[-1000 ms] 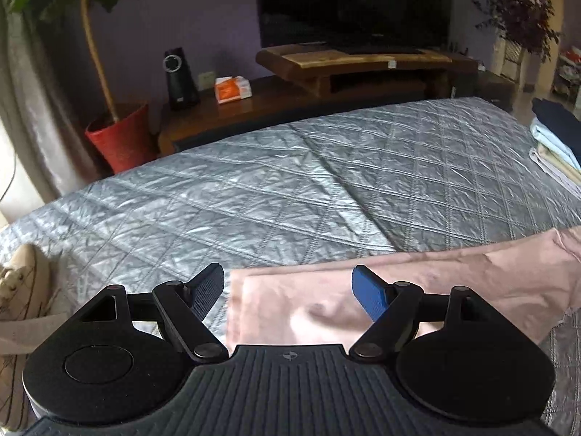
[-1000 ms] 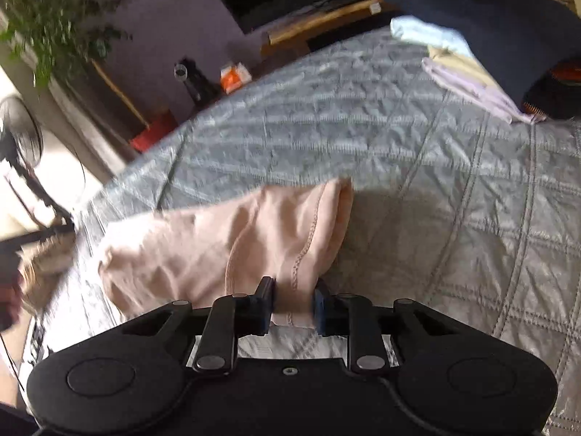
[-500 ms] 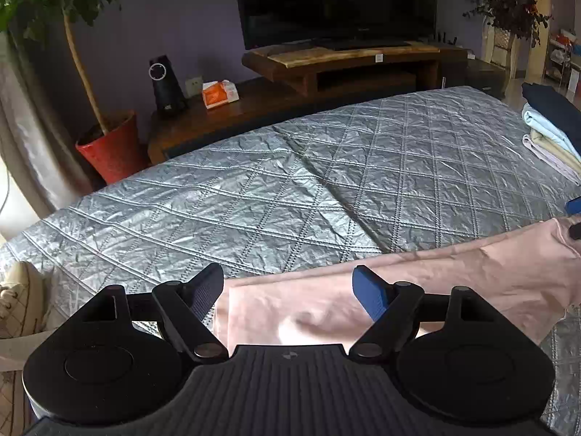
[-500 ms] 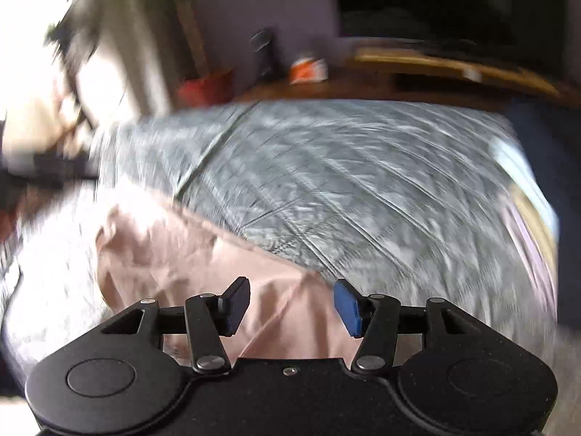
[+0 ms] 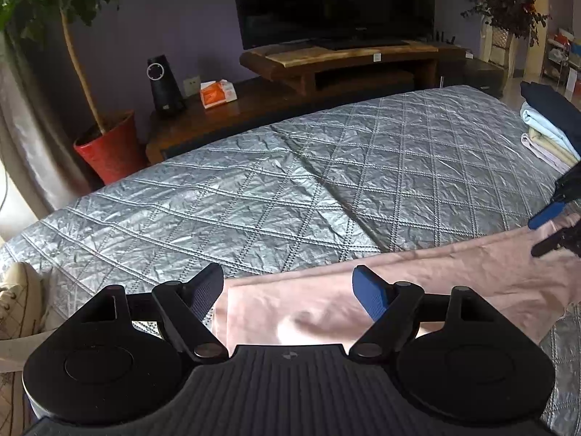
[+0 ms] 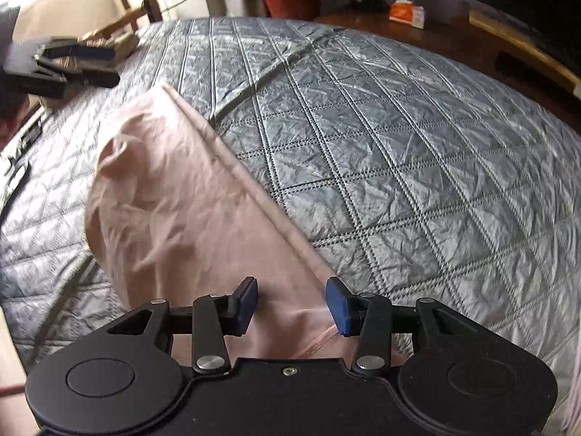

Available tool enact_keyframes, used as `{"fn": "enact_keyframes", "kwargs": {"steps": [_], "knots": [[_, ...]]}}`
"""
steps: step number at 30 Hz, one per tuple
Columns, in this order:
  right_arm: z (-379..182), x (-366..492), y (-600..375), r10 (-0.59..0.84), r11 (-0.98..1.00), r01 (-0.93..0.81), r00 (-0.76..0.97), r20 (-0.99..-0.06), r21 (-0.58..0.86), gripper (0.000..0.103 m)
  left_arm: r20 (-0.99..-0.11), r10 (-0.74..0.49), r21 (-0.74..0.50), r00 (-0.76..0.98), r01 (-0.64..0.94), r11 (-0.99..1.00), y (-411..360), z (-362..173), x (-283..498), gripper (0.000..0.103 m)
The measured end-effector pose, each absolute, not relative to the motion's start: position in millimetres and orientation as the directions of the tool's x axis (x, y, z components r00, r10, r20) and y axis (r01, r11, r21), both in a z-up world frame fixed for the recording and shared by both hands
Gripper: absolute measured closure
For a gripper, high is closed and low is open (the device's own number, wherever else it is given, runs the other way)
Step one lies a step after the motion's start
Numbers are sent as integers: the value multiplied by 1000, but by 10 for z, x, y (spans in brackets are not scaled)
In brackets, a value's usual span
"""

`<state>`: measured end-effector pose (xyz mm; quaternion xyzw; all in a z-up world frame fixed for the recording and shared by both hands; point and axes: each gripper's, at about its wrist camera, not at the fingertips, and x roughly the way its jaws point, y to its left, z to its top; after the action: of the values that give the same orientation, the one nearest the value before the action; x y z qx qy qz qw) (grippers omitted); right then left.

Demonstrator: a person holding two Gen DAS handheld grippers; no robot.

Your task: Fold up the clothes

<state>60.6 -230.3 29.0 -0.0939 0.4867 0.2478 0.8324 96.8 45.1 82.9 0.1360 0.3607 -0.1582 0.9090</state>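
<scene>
— Pink cotton, by the look of it: the pink garment lies as a long band across the near part of the grey quilted bed, one straight edge facing the room, its short end just ahead of the left tongs.

— Are either of the tongs holding it?

— No. The left tongs stand wide, cloth showing between the fingers without being pinched. The right tongs are parted too, a little narrower, hovering over the other end, where a stitched hem shows.

— How would it handle?

— Soft and light, I'd judge; it rumples into a puff along the middle, so it will sag and drag on the quilt rather than keep a line. Best taken at the corners or along the hemmed edge, where the doubled cloth gives the pads something to bite.

— How far folded is it?

— Hard to say. A narrow band would fit a lengthwise fold already made, or a piece merely laid out. Layers can't be counted from here.

— What else is unclear?

— The right view is smeared by motion. The near edge of the garment is hidden under both devices, and the stack of folded clothes at the far right is cut off by the frame.
</scene>
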Motion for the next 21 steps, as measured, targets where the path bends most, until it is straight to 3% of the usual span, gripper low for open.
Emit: {"fn": "enact_keyframes", "kwargs": {"steps": [7, 9, 12, 17, 21], "knots": [[262, 678, -2309, 320, 837, -539, 343, -883, 94, 62, -703, -195, 136, 684, 398, 907, 402, 805, 967, 20], [257, 701, -2322, 320, 835, -540, 327, -889, 102, 68, -705, -196, 136, 681, 401, 906, 384, 796, 967, 20], [251, 754, -2393, 324, 854, -504, 320, -890, 129, 87, -706, -200, 138, 679, 409, 902, 356, 786, 962, 20], [271, 783, -2449, 318, 859, -498, 336, -887, 119, 99, -710, -205, 144, 674, 424, 894, 307, 766, 949, 20], [393, 795, -2515, 329, 880, -460, 410, -851, 118, 103, -712, -209, 145, 671, 431, 891, 284, 754, 945, 20]]}}
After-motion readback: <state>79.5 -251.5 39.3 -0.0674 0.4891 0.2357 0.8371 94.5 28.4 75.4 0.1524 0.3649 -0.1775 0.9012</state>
